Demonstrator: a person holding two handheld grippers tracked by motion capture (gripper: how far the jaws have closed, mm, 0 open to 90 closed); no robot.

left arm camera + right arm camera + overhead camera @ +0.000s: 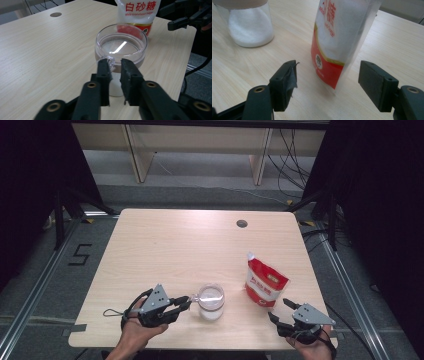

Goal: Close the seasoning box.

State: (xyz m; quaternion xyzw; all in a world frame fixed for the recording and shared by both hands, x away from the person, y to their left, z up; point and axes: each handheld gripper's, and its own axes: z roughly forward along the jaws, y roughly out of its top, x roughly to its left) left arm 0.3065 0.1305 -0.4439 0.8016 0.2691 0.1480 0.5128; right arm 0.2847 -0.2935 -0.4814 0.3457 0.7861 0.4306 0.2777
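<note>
In the high view, the jar (210, 301) stands on the bench (165, 250) at 6 o'clock, the bag (265, 286) at its 3 o'clock. In the left gripper view, the left gripper (115, 65) is slightly released, jaws at the jar's handle without pressing. In the right gripper view, the right gripper (329, 76) is wide open before the bag.

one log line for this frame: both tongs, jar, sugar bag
left tongs: at glass jar handle, slightly parted | right tongs: open, nothing held, facing sugar bag | bag: upright on table
</note>
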